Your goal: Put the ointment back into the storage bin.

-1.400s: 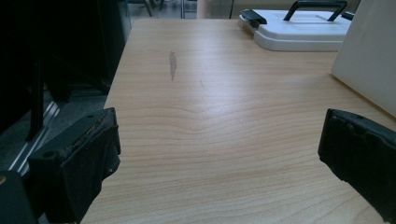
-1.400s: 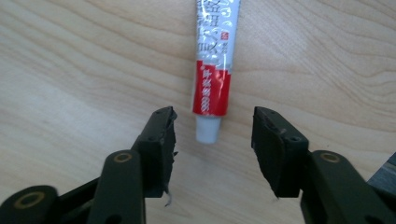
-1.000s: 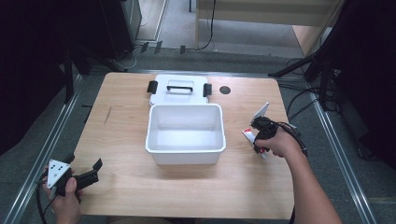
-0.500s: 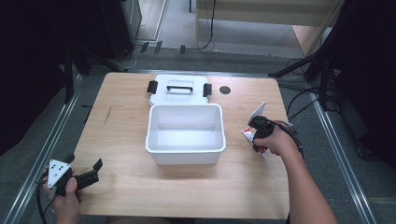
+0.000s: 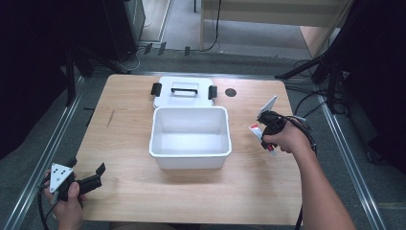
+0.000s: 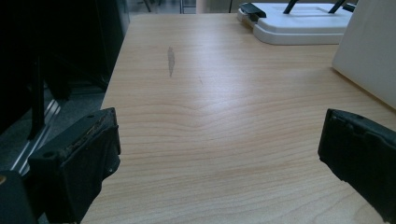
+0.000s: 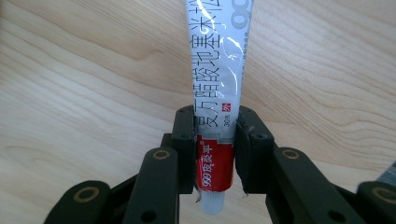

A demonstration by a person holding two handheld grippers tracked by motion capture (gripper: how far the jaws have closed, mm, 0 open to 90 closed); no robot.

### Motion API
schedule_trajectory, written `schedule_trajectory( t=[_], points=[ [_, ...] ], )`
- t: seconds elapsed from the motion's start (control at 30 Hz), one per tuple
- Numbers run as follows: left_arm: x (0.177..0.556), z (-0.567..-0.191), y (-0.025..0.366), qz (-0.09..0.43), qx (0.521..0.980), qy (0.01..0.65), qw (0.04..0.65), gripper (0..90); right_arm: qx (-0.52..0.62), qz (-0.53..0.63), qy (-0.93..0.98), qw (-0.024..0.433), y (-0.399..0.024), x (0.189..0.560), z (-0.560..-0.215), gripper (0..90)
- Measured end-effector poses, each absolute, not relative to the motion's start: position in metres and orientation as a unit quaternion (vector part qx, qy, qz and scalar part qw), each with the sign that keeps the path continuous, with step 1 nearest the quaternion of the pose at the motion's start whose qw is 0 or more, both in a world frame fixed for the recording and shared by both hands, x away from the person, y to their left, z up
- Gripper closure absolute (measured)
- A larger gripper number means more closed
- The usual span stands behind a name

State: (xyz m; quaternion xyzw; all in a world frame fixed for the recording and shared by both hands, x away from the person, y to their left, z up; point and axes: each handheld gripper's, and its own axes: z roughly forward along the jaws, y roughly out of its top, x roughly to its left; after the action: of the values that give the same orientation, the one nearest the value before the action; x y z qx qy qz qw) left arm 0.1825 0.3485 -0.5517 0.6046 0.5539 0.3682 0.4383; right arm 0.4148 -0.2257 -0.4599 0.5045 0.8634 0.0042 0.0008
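High view: mounted above the near edge, facing forward and down, taking in the whole table (image 5: 134, 191). Left gripper view: low, close over the wood at 7 o'clock, facing 1 o'clock toward the lid (image 6: 299, 23) and bin (image 6: 369, 51), both shared with the high view. Right gripper view: at 3 o'clock, very near, looking down on the tabletop.

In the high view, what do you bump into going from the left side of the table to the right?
Left gripper → white bin → tube held in the right gripper.
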Motion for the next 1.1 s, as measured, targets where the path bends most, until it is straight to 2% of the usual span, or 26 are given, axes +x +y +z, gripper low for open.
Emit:
schedule_trajectory(
  t=[0.47, 0.67, 1.1],
  points=[
    [0.182, -0.552, 0.349, 0.368, 0.604, 0.554, 0.440, 0.0, 0.486, 0.034, 0.873, -0.005, -0.191, 0.417, -0.390, 72.9],
    [0.183, -0.552, 0.349, 0.368, 0.603, 0.554, 0.441, 0.0, 0.471, 0.045, 0.881, -0.017, -0.176, 0.415, -0.372, 72.9],
    [0.183, -0.552, 0.348, 0.367, 0.606, 0.552, 0.439, 0.0, 0.439, 0.055, 0.897, -0.014, -0.142, 0.407, -0.347, 72.9]
  ],
)
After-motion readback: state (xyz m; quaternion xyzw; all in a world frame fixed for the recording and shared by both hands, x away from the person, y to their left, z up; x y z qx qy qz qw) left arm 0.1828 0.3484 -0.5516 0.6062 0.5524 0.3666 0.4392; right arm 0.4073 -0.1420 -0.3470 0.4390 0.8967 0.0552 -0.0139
